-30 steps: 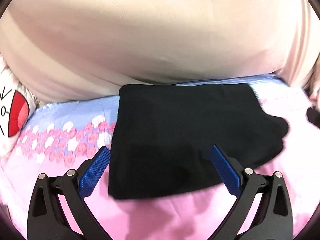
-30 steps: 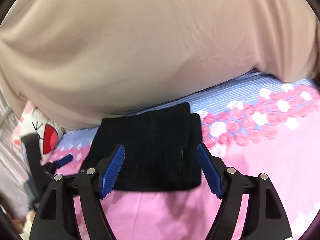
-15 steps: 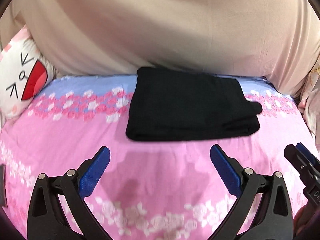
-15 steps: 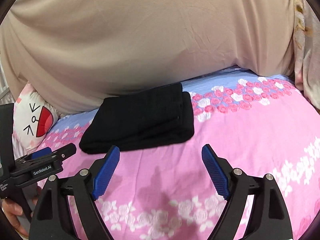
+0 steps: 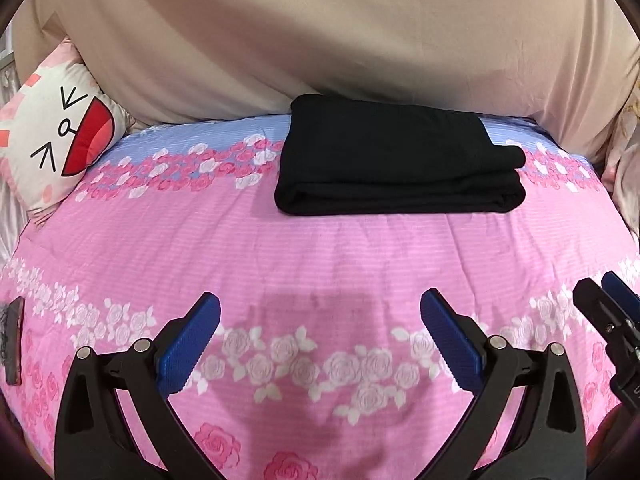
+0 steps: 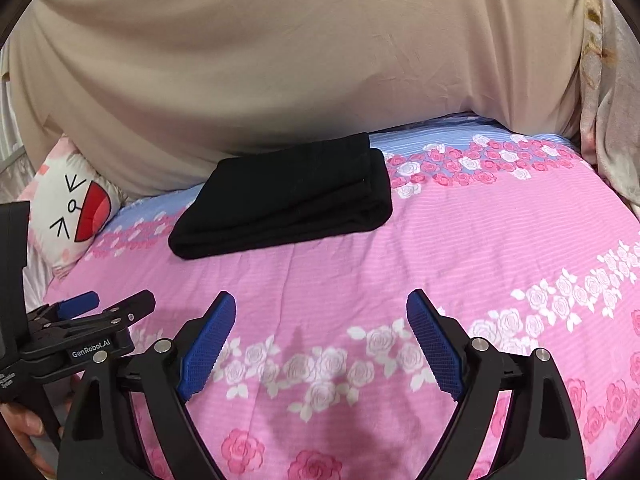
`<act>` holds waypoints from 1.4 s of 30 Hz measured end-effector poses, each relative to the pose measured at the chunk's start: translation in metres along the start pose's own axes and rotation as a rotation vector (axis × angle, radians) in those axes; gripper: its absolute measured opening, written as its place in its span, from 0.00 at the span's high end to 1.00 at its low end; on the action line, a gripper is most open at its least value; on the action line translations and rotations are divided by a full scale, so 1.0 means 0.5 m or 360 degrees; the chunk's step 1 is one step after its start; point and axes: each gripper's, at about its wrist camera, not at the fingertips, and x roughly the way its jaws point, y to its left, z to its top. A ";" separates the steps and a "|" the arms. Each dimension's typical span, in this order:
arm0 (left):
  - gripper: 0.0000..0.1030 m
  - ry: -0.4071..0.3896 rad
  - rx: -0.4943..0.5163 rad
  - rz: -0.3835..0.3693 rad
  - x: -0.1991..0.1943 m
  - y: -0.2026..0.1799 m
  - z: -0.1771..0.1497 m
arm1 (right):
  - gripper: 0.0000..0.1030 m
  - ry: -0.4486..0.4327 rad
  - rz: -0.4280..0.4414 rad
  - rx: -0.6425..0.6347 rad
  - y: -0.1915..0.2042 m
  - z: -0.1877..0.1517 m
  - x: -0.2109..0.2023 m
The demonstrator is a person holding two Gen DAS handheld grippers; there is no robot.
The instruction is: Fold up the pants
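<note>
The black pants [image 5: 396, 160] lie folded into a flat rectangular bundle at the far side of the pink floral bed, against the beige fabric; they also show in the right wrist view [image 6: 288, 196]. My left gripper [image 5: 320, 336] is open and empty, well back from the pants over the near part of the bed. My right gripper [image 6: 320, 336] is open and empty, also well back. The left gripper shows at the left edge of the right wrist view [image 6: 104, 308], and the right gripper at the right edge of the left wrist view [image 5: 608, 304].
A white cartoon-face pillow [image 5: 56, 136] lies at the bed's far left, also in the right wrist view [image 6: 72, 208]. A large beige draped fabric [image 5: 320, 32] rises behind the bed. A dark flat object [image 5: 10, 340] lies at the left edge of the bedspread [image 5: 320, 256].
Both grippers have pulled back from just over the folded pants towards the near side of the bed. The pants stay folded where they were left.
</note>
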 end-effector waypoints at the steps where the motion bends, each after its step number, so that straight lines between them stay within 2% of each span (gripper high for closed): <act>1: 0.05 -0.0003 -0.0003 0.0000 -0.005 0.001 -0.003 | 0.17 0.0003 0.0006 -0.0001 0.002 -0.003 -0.003; 9: 0.05 -0.0024 0.0035 0.0041 -0.026 -0.008 -0.030 | 0.17 0.0037 0.0031 0.0004 0.012 -0.026 -0.015; 16: 0.05 -0.0013 0.0042 0.0019 -0.031 -0.014 -0.043 | 0.17 0.0053 0.0026 -0.0014 0.025 -0.043 -0.020; 22: 0.05 -0.0031 0.0052 -0.0014 -0.035 -0.022 -0.047 | 0.17 0.0070 0.0015 -0.0010 0.025 -0.049 -0.020; 34: 0.05 -0.0005 0.0056 0.0045 -0.024 -0.027 -0.050 | 0.17 0.0092 -0.0015 -0.0023 0.024 -0.055 -0.006; 42: 0.05 -0.0001 0.0055 0.0009 -0.017 -0.026 -0.048 | 0.17 0.0117 -0.0022 -0.0034 0.028 -0.055 0.008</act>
